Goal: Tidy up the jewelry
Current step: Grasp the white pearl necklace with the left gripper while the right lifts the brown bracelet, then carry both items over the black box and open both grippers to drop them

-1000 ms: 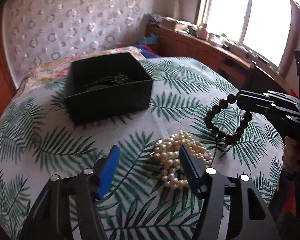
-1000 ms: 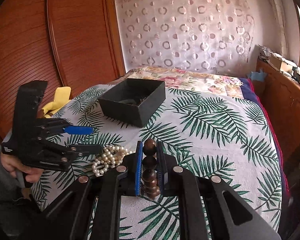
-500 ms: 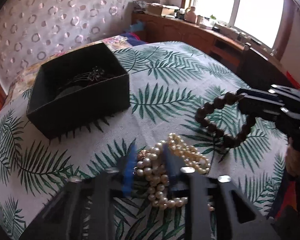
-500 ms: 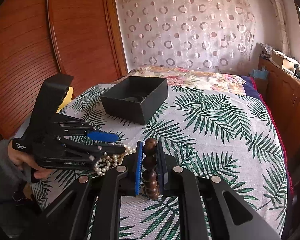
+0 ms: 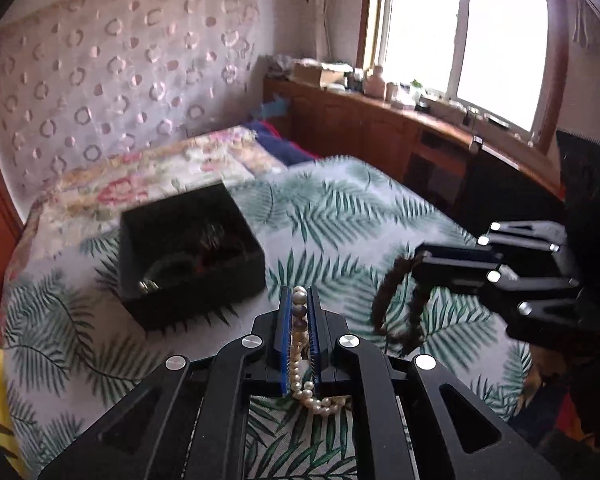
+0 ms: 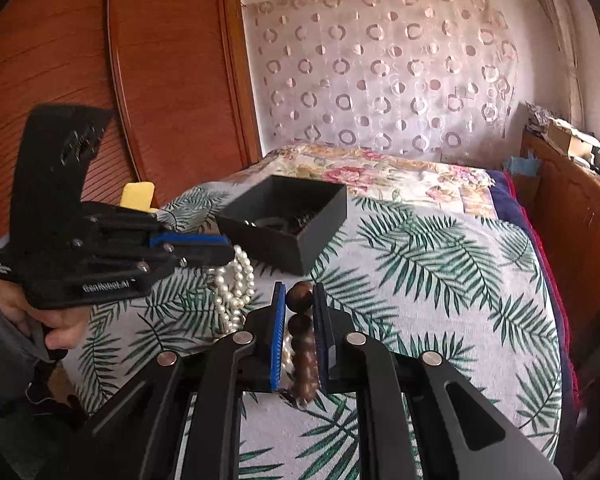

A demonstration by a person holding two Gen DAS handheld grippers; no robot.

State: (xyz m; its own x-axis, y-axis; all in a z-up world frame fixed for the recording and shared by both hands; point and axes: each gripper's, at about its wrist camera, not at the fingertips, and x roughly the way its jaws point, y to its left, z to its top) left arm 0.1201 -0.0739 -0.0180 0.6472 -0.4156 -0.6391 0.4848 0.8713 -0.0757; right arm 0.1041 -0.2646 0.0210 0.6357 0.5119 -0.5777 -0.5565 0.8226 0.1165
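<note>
2 wrist views, both angled down over the bed [image 5: 340, 208] at close range; each looks along its own gripper, and both share the black box [image 5: 188, 256] [image 6: 284, 216].

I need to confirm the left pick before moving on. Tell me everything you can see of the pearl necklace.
The pearl necklace is made of round, cream-white, glossy beads in several strands. The left gripper is shut on it: one run of beads is pinched between the blue pads, which have just been closing, and the rest hangs below in loops. In the right wrist view the bunch dangles over the palm-leaf bedspread; whether its lowest loops touch it is unclear. It hangs near the open black box, not in it.
</note>
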